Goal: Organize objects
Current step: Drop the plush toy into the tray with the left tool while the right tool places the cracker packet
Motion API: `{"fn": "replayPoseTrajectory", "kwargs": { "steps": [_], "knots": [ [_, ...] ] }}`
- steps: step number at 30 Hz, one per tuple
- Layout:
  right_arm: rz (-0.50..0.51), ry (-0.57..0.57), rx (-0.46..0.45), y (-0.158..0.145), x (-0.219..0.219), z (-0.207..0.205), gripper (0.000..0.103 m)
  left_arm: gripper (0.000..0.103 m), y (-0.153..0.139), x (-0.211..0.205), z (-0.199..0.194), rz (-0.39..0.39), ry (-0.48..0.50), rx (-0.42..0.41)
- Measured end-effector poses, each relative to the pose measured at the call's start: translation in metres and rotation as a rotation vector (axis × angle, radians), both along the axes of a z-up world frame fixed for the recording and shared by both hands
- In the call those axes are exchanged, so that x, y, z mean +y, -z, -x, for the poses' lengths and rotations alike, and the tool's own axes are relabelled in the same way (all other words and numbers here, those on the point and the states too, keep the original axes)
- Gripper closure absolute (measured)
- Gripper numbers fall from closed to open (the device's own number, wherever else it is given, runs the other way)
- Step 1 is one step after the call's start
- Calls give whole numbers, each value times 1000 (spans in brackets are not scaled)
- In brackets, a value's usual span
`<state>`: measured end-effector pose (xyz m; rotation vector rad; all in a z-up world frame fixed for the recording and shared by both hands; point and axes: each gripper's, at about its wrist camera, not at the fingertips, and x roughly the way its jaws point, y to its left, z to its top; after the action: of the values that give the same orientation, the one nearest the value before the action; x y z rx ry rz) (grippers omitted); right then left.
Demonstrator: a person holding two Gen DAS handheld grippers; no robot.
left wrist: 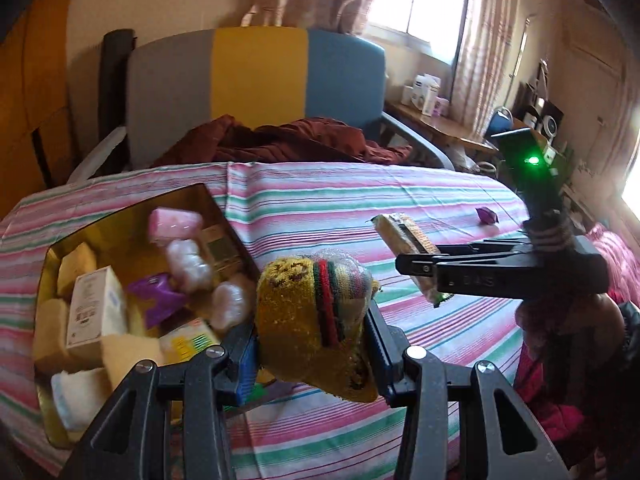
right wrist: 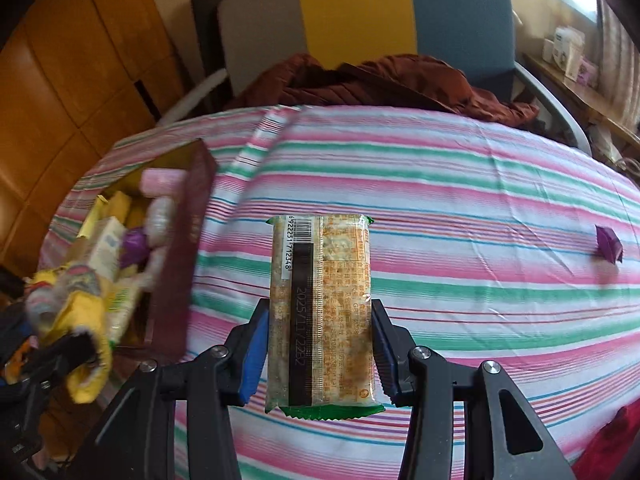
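The striped bedsheet point(right wrist: 460, 184) in pink, green and white covers the bed and carries everything under inspection. Behind it stands a chair point(left wrist: 256, 76) with a grey, yellow and blue back, and a dark red garment point(right wrist: 380, 80) is heaped on its seat at the bed's far edge.

On the left part of the sheet sits an open box point(left wrist: 224, 216) with a dark maroon outer wall and a gold-lined inside. It holds a mixed lot — a white carton point(left wrist: 96, 304), a pink roll point(left wrist: 174, 222), a purple packet point(left wrist: 154, 294), pale wrapped bundles and yellow sponge-like blocks, lying loosely against one another.

The left gripper point(left wrist: 314, 354) is raised just beside the box's near right corner, its blue-padded jaws pinching a knitted sock bundle point(left wrist: 316, 316), mustard yellow with red and green bands, wrapped in clear film. The bundle fills the gap between the pads.

The right gripper point(right wrist: 320, 350) is held above the middle of the sheet, well to the right of the box. Its jaws are pressed on the long sides of a cracker packet point(right wrist: 322, 304) — a transparent wrapper with green ends, barcode and printed date facing up, pointing away along the fingers.

A small purple wrapped item point(right wrist: 608, 246) lies alone on the sheet at the far right, well apart from both grippers.
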<state>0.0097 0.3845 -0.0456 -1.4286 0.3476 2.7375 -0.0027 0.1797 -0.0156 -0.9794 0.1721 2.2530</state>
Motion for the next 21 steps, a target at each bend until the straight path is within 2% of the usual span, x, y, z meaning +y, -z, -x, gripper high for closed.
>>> {"fn": "replayPoseTrajectory", "kwargs": {
  "steps": [8,15,21],
  "knots": [
    [17,-129,63,-25,-60,9,56,57,-10,-75,17,-51,-181,2],
    [22,-239,79,-29,-115,27,56,57,-5,-152,28,-47,-379,1],
    [-11,-302,62,-21,-152,45,56,57,-3,-177,32,-32,-452,7]
  ]
}}
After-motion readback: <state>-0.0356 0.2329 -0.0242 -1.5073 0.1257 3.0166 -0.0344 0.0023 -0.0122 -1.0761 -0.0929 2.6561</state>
